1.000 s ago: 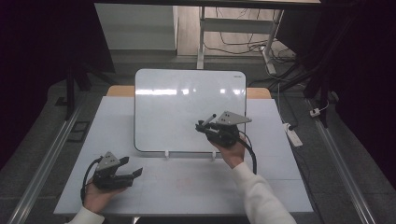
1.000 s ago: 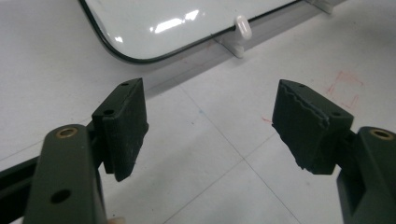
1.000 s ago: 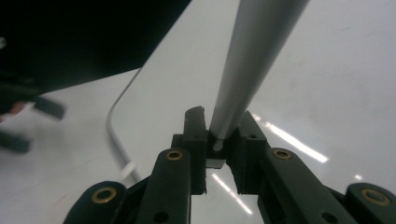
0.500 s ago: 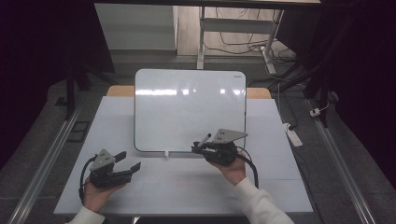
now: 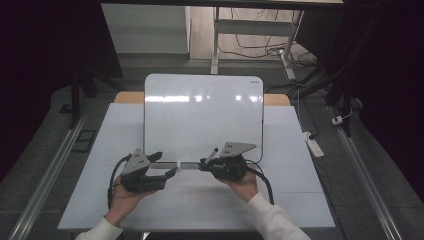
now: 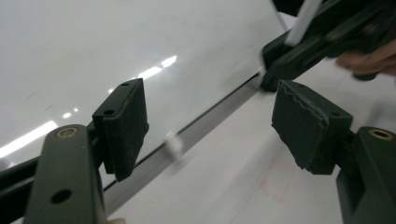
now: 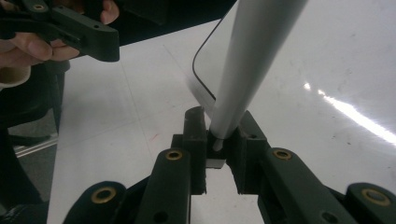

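A white whiteboard lies propped on the pale table, with a metal rail along its near edge. My right gripper sits at that rail, shut on a white marker that sticks up and to the left. In the right gripper view the marker's barrel rises from between the closed jaws of my right gripper. My left gripper stands open just left of it, its tips pointing at the right gripper. In the left gripper view nothing is between its pads, and the right gripper is close ahead.
A small white clip sits on the rail between the two grippers. A power strip lies on the floor to the right. Floor rails run along both sides of the table, and a desk leg with cables stands behind.
My left gripper has moved right and up, from the table's left front to the board's near edge. My right gripper has come down toward the near rail with the marker still in it.
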### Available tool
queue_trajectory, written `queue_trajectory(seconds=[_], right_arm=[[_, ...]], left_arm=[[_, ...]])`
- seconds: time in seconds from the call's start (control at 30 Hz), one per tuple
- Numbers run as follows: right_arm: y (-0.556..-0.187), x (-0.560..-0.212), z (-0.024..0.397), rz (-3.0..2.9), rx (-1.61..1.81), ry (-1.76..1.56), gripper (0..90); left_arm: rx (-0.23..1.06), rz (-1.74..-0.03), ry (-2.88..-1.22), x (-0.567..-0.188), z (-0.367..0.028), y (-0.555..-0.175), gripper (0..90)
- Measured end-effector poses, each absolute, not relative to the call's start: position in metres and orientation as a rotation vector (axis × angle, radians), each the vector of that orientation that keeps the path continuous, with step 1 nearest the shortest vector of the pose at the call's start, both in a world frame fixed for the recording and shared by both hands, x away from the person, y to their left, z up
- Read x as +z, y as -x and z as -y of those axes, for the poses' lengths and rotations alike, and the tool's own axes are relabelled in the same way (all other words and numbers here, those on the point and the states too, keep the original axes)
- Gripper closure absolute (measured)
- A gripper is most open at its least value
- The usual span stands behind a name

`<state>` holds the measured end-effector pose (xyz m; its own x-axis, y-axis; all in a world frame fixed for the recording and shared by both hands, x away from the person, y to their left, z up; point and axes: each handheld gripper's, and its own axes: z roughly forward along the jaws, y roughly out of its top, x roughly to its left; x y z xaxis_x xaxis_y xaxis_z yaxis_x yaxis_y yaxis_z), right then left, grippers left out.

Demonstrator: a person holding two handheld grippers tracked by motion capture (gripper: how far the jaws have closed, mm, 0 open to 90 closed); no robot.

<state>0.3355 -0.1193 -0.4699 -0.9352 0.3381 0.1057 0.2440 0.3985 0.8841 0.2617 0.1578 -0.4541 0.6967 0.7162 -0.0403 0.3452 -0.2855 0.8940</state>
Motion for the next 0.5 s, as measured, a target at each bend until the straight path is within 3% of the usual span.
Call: queue_trajectory(seconds=[0.27, 0.5], right_arm=[[-0.335, -0.472, 0.115, -2.577, 1.633, -0.565, 78.0], [-0.332, -0.473, 0.111, -2.590, 1.630, -0.562, 78.0]], left_arm=[[0.418, -0.682, -1.909, -0.436, -0.112, -0.276, 32.7], [0.413, -0.620, -1.915, -0.433, -0.092, -0.282, 47.8]])
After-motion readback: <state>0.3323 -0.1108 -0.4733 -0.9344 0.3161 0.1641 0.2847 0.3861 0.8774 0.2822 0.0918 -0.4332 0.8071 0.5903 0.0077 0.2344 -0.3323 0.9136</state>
